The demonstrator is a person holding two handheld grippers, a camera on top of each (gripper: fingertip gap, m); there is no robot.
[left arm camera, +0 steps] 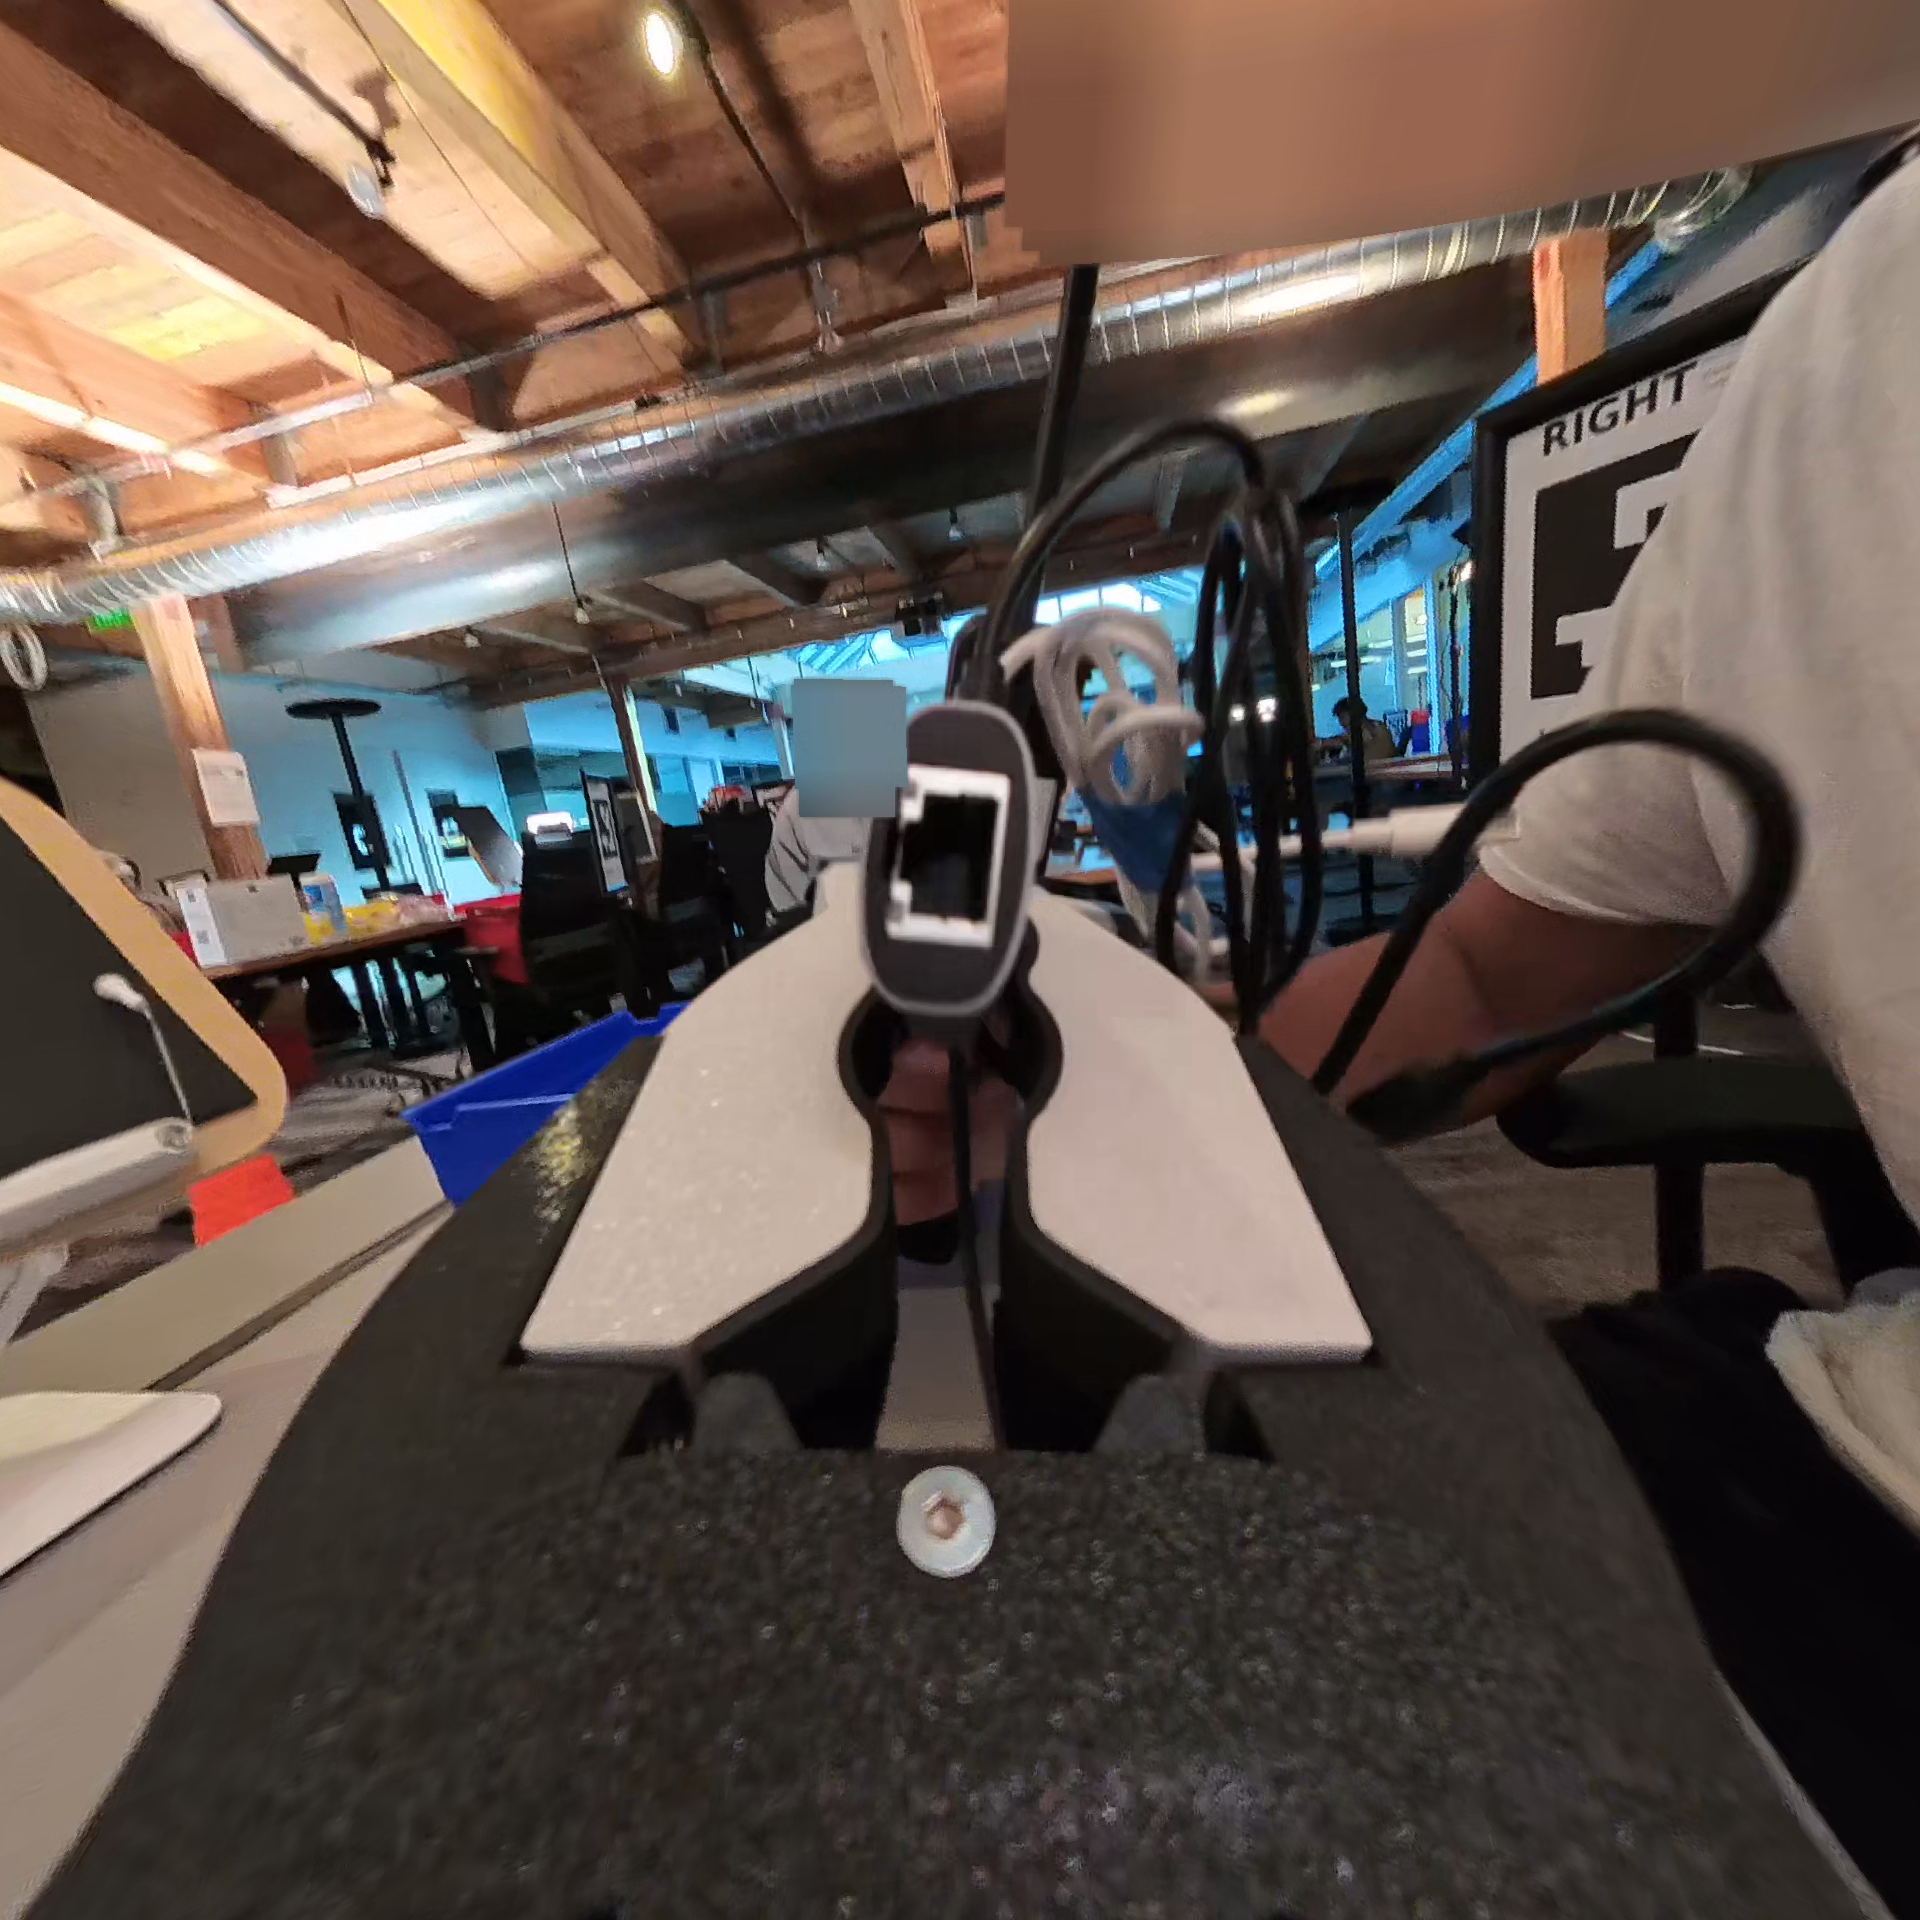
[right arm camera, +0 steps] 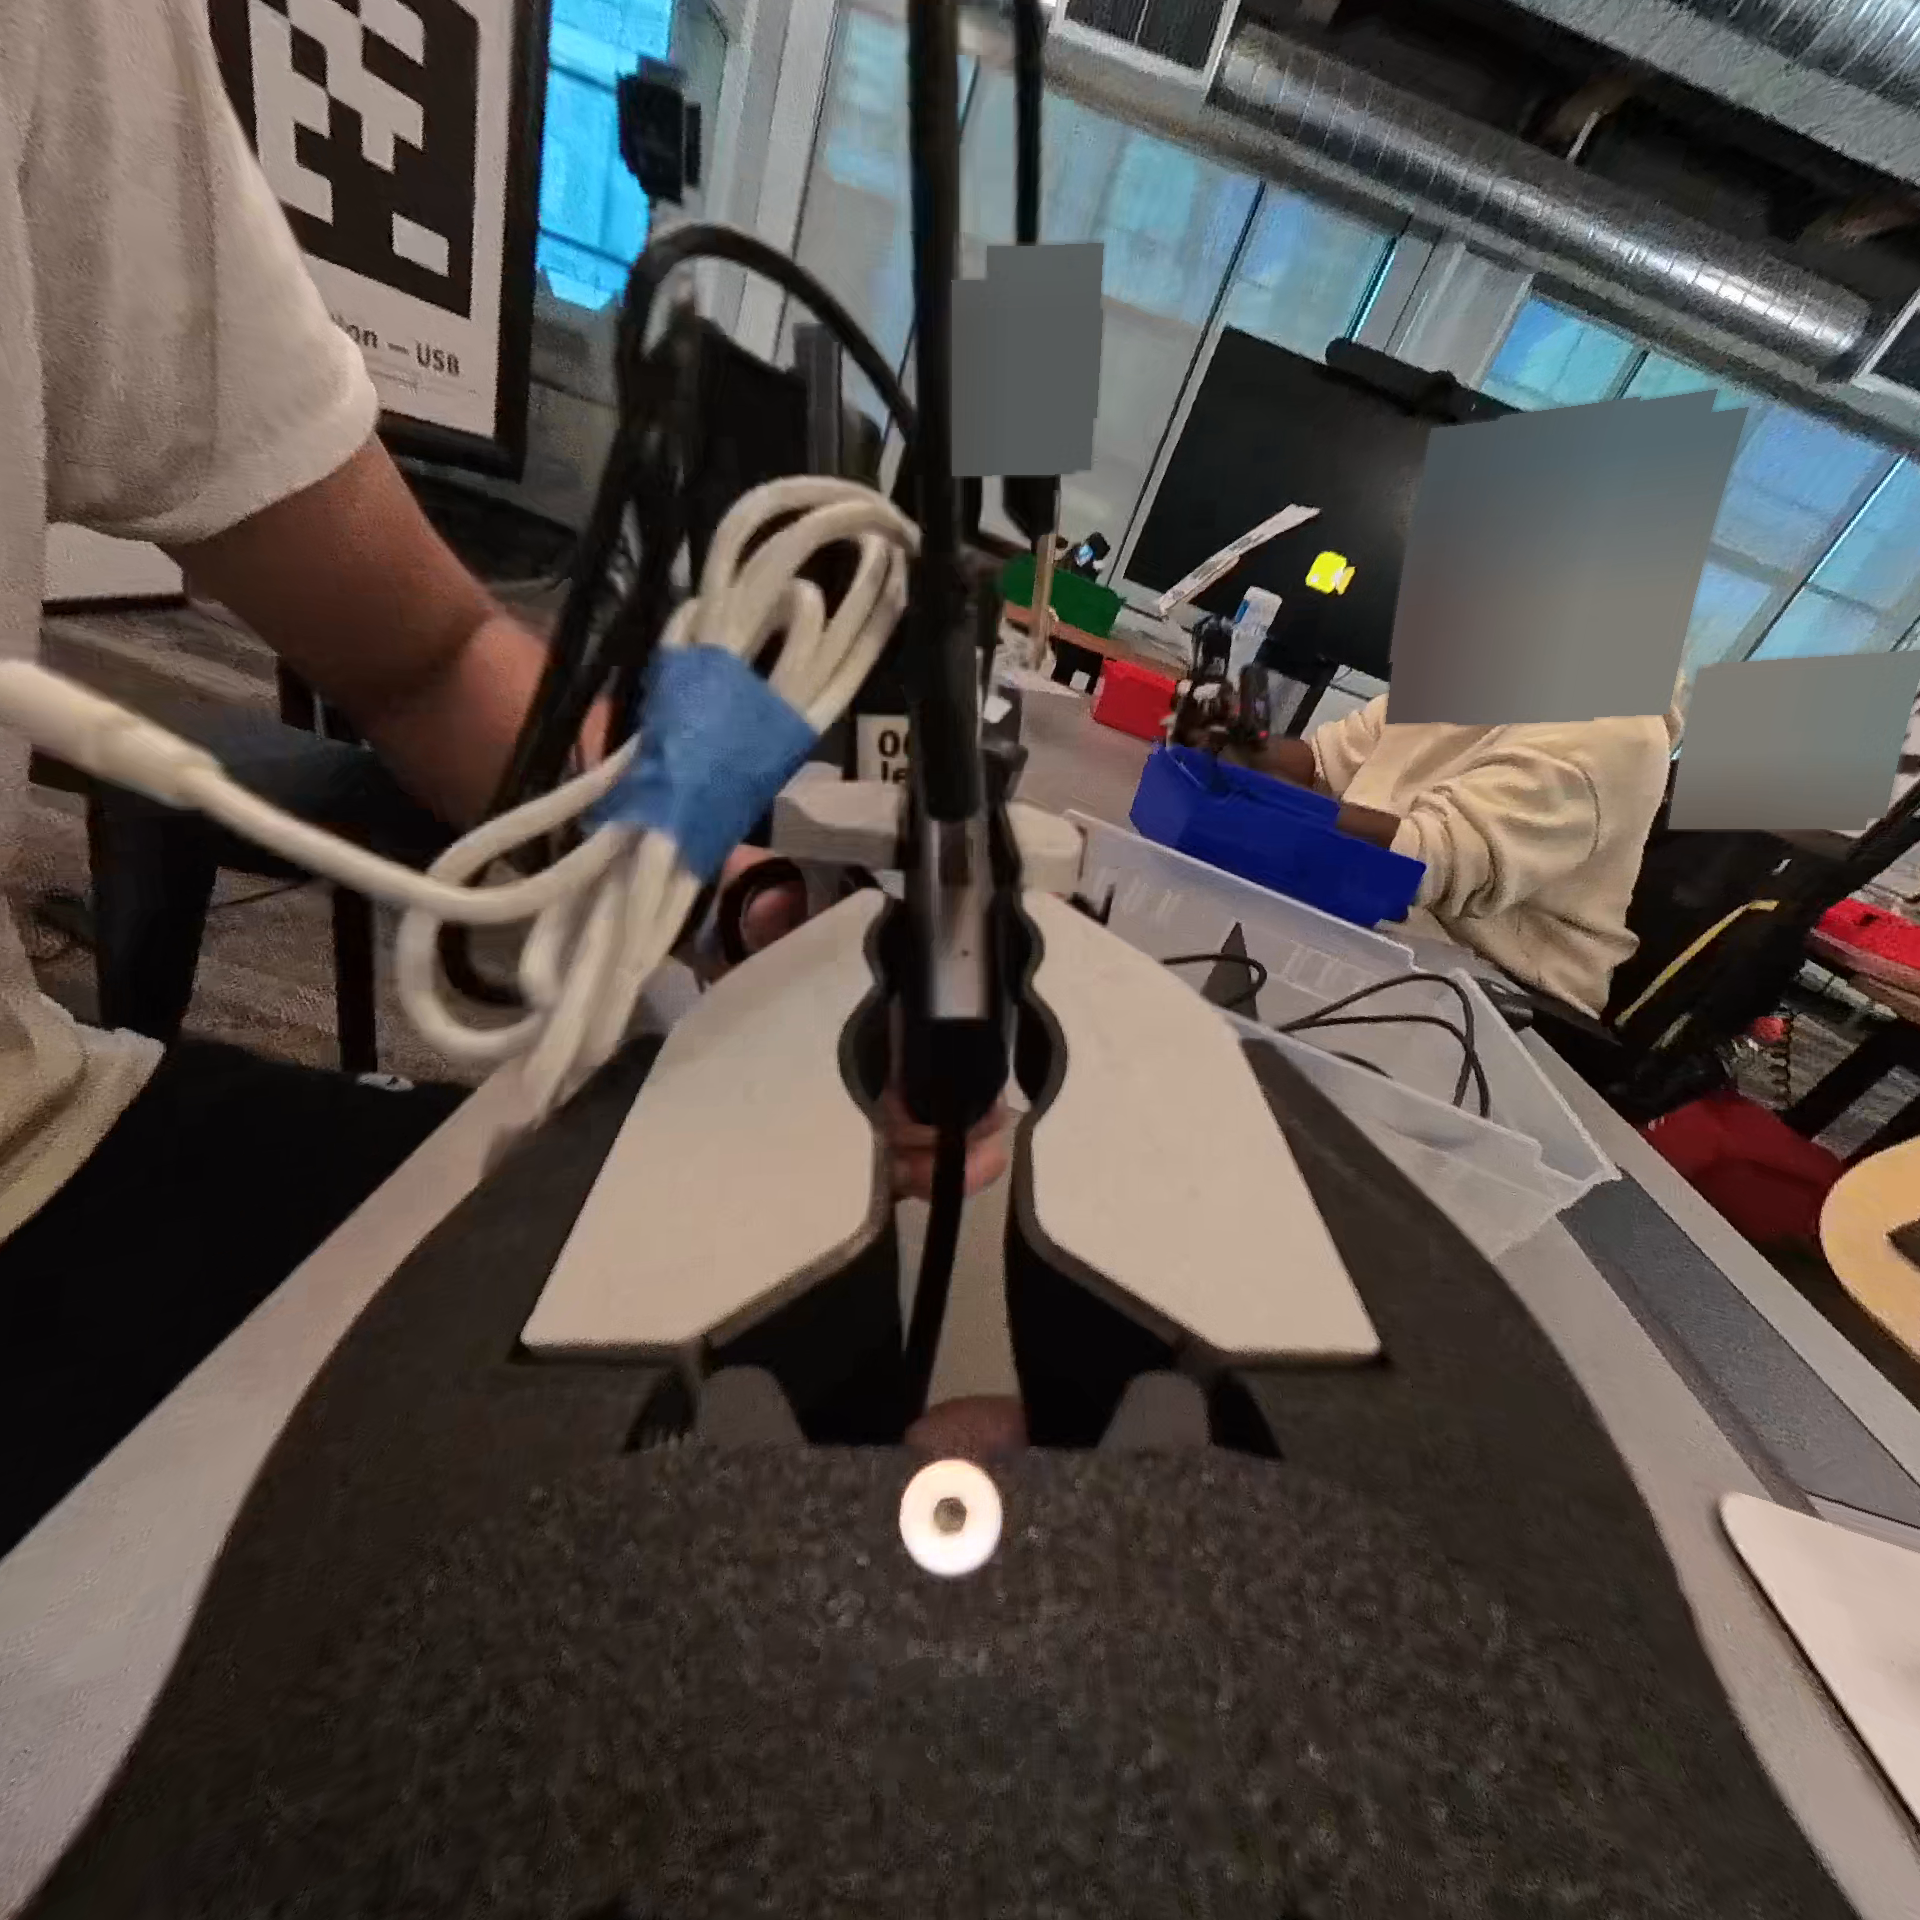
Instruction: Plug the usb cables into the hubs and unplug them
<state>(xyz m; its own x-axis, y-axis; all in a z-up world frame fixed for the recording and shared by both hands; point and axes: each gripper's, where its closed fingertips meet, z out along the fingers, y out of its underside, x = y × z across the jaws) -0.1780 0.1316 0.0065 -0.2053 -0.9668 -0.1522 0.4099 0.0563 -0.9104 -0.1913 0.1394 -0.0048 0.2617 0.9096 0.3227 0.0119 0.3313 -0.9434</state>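
Observation:
In the left wrist view my left gripper (left arm camera: pixel 945 920) is shut on a dark hub (left arm camera: pixel 948 862) with a silver rim, its white-framed square port facing the camera. In the right wrist view my right gripper (right arm camera: pixel 951 925) is shut on a black USB plug (right arm camera: pixel 943 1070) whose metal end (right arm camera: pixel 954 935) points at the hub (right arm camera: pixel 948 800), held between the left gripper's pale fingers (right arm camera: pixel 831 821). I cannot tell how deep the plug sits. A black cable (right arm camera: pixel 935 416) rises above it. A white coiled cable bound with blue tape (right arm camera: pixel 717 748) hangs at left, also seen in the left wrist view (left arm camera: pixel 1117 727).
Black cable loops (left arm camera: pixel 1621 883) hang by a person's arm (left arm camera: pixel 1455 966). A clear plastic bin (right arm camera: pixel 1382 1049) with cables and a blue bin (right arm camera: pixel 1268 831) stand on the table to the right. Another blue bin (left arm camera: pixel 520 1091) shows left. A person in a cream sweater (right arm camera: pixel 1507 831) sits beyond.

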